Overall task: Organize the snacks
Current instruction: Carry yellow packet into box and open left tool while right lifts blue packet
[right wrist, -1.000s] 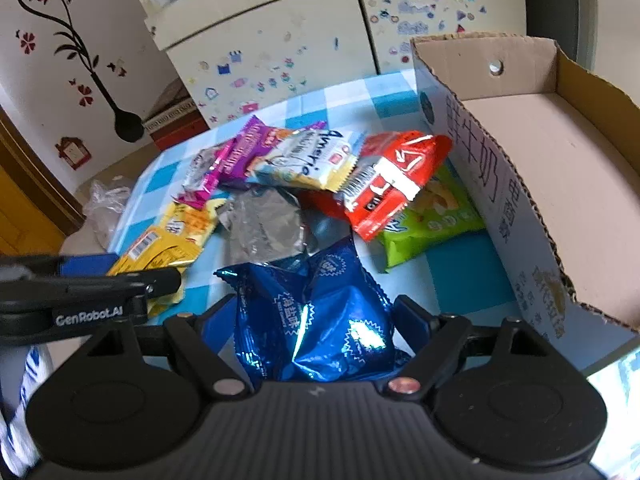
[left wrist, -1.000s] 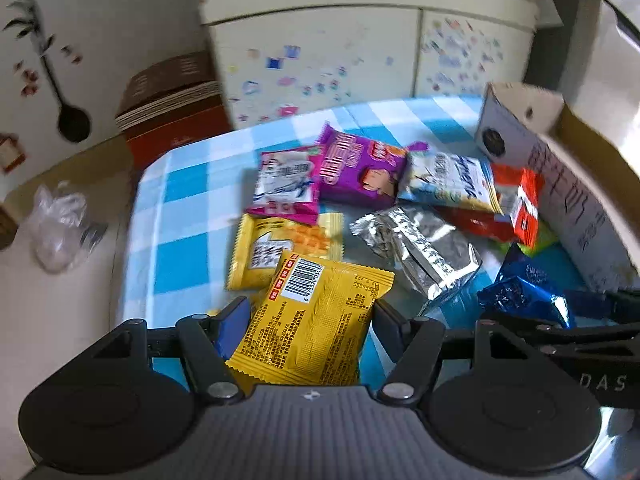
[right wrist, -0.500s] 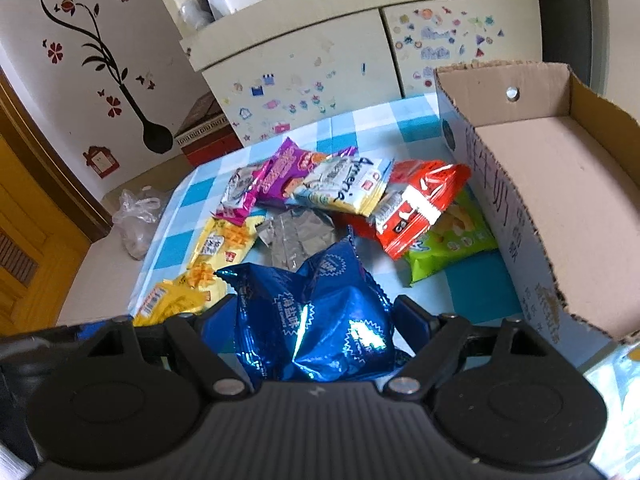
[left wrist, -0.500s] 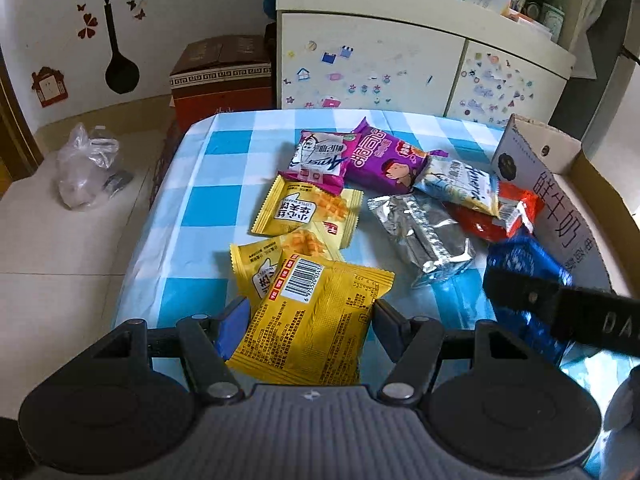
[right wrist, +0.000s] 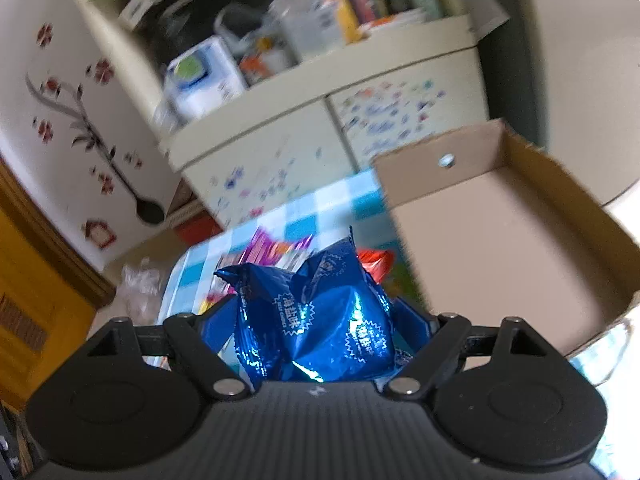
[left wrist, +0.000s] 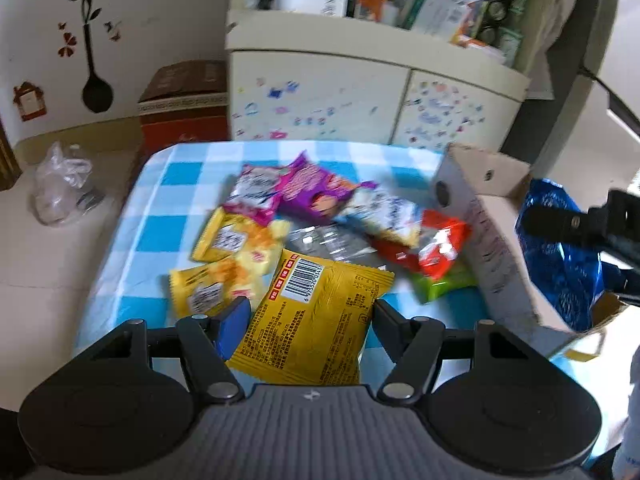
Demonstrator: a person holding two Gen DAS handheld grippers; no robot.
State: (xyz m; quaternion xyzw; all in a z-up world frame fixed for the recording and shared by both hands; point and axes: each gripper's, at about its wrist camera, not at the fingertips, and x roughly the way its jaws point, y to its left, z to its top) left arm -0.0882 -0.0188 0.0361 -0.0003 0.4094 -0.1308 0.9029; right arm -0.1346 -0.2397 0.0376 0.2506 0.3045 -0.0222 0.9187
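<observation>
My left gripper (left wrist: 310, 308) is shut on a yellow snack packet (left wrist: 316, 316) with a barcode, held above the near end of the checked table (left wrist: 176, 176). My right gripper (right wrist: 316, 316) is shut on a shiny blue snack bag (right wrist: 320, 320), raised next to the open cardboard box (right wrist: 500, 248). In the left wrist view the blue bag (left wrist: 560, 256) hangs over the box (left wrist: 496, 248) at the right. Several snack packets lie in a pile on the table: two yellow (left wrist: 228, 236), purple (left wrist: 308, 192), silver (left wrist: 324, 240), red (left wrist: 436, 248), green (left wrist: 444, 284).
A cream cabinet (left wrist: 360, 96) with stickers and cluttered shelves stands behind the table. A red-brown carton (left wrist: 184, 108) and a plastic bag (left wrist: 64, 184) sit on the floor at the left. A wooden door (right wrist: 28, 312) is at the far left.
Both grippers have risen with their packets. The right gripper has carried the blue bag to the right, over the cardboard box. The left gripper has tilted up and drawn back a little.
</observation>
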